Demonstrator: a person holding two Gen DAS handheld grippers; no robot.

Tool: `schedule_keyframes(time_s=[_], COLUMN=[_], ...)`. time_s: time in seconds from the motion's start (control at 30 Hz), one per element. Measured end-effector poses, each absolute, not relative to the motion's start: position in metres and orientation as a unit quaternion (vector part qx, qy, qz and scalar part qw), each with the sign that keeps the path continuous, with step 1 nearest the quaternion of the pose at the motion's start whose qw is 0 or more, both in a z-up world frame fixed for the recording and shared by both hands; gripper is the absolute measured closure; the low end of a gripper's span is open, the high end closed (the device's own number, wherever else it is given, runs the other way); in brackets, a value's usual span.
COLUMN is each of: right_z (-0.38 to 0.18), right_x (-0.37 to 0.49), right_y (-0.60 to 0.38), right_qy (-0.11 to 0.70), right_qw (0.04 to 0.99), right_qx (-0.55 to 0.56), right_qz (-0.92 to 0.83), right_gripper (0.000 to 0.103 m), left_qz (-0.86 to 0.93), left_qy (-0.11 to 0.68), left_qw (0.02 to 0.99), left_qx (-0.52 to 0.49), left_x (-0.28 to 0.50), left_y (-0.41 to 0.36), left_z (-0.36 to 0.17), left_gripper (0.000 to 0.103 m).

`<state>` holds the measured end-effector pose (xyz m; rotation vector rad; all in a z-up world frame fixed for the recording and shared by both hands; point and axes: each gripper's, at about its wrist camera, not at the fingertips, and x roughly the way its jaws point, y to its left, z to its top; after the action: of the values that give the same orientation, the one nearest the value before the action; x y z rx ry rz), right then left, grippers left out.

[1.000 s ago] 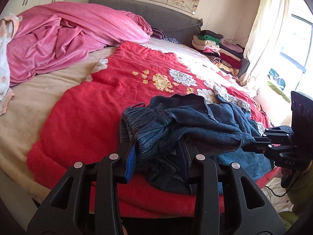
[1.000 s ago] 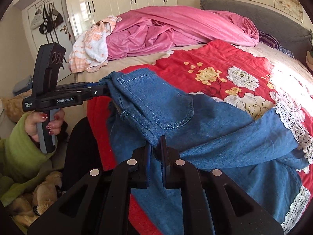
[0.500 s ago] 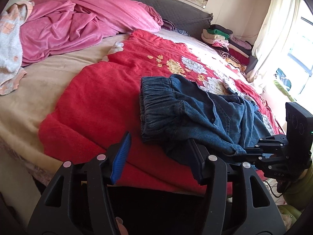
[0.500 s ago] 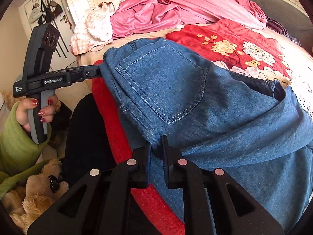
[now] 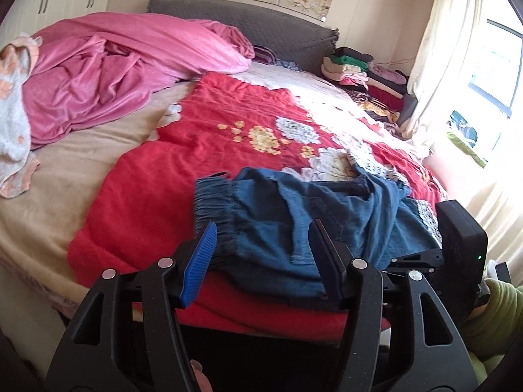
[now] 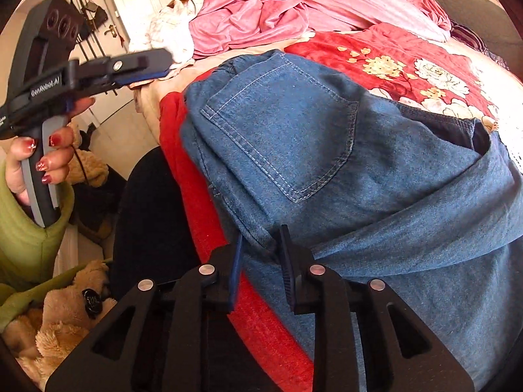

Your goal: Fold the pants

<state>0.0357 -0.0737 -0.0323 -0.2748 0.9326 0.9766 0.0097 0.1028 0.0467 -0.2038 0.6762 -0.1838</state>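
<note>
Now, right jaws: just been parting, a fold of denim between the pads of the right gripper (image 6: 260, 254), no longer pinched.
Left jaws: spread wide, nothing between them; left gripper (image 5: 261, 248) hangs clear above the waistband.
Jeans: blue jeans (image 6: 327, 150) lie folded over, back pocket up, at the near edge of the red floral blanket (image 5: 163, 170).
Bed: pink quilt (image 5: 108, 72) bunched near the grey headboard (image 5: 248, 23); stacked clothes (image 5: 362, 78) by the curtain.
</note>
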Motion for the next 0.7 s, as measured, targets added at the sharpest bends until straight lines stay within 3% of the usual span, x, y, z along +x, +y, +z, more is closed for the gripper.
schedule_keyframes(time_s=[0.07,0.17,0.3,0.5,0.7], right_z=[-0.030,-0.024,-0.004,0.014,-0.016], right_x=[0.034,0.033,0.030,0.044,0.068], right_y=[-0.076,-0.083,-0.097,-0.098,-0.079], right_qy=[0.431,0.433,0.409,0.381,0.435], right_qw=[0.770,0.770,0.786,0.816,0.813], right_qx=[-0.122,-0.106,-0.090,-0.087,-0.118], right_qz=[0.454,0.457,0.455,0.426,0.369], right_gripper=[0.080,0.080,0.080,0.076,0.065], left_qz=[-0.107,-0.103,-0.070,-0.078,-0.080], left_qy=[0.338,0.365,0.423,0.420,0.418], left_qw=[0.930,0.923,0.902,0.901,0.901], left_qx=[-0.094,-0.064,-0.051,-0.077,-0.083], left_x=[0.019,0.030,0.039,0.031,0.030], left_y=[0.087,0.070,0.072,0.082,0.081], left_z=[0.043,0.025,-0.014,-0.025,-0.024], left_gripper=[0.068,0.072,0.074,0.074,0.074])
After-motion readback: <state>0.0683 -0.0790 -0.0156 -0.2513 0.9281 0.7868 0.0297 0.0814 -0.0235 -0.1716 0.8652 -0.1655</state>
